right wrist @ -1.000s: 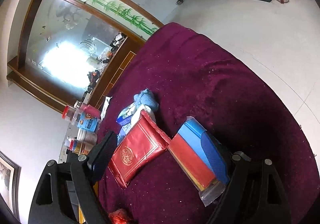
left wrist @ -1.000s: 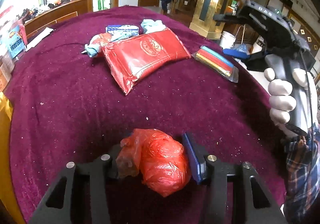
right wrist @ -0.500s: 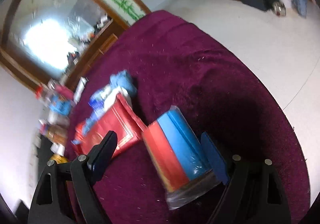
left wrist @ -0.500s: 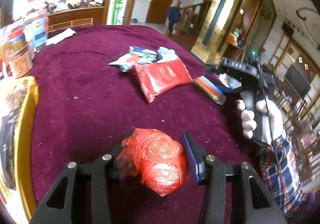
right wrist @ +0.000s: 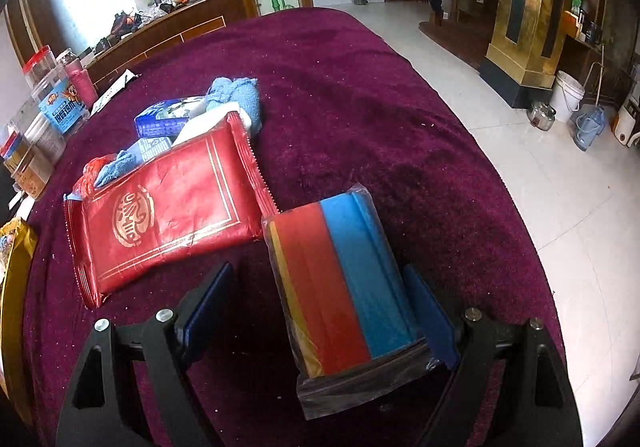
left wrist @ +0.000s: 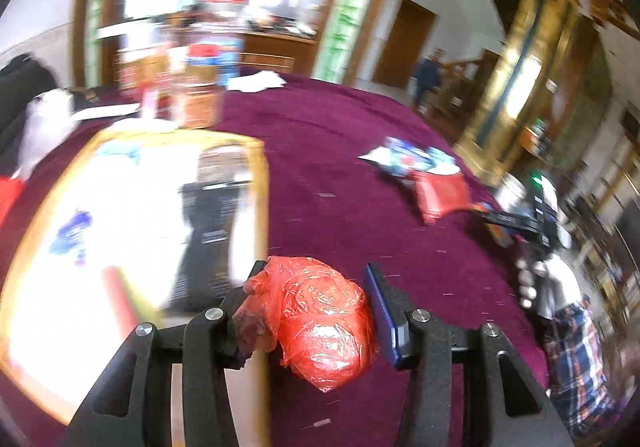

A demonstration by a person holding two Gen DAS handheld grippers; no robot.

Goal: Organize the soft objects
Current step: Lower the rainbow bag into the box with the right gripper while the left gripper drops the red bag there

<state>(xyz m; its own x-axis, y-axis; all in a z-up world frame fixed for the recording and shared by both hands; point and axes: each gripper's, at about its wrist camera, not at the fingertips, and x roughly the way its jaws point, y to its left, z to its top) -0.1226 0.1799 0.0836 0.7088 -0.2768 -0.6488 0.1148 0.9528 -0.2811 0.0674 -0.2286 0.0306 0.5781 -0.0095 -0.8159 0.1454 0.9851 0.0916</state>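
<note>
My left gripper (left wrist: 316, 311) is shut on a crumpled red plastic bag (left wrist: 320, 317) and holds it above the purple cloth, beside the right edge of a yellow-rimmed tray (left wrist: 262, 207). My right gripper (right wrist: 320, 311) is open around a clear pack of red, blue and yellow cloths (right wrist: 344, 287) lying on the table; the right pad touches the pack, the left pad stands apart. A red foil pack (right wrist: 168, 219) lies left of it, with blue towels (right wrist: 236, 95) and blue-white packets (right wrist: 168, 117) behind.
The tray holds blurred white, black and red items (left wrist: 132, 215). Jars and boxes (right wrist: 52, 103) stand at the table's far left edge. The table edge and tiled floor (right wrist: 540, 151) lie to the right. The right gripper and gloved hand show in the left wrist view (left wrist: 536, 231).
My left gripper has swung left with the red bag, bringing the yellow tray into view. My right gripper has moved down over the colored cloth pack, which now lies between its fingers.
</note>
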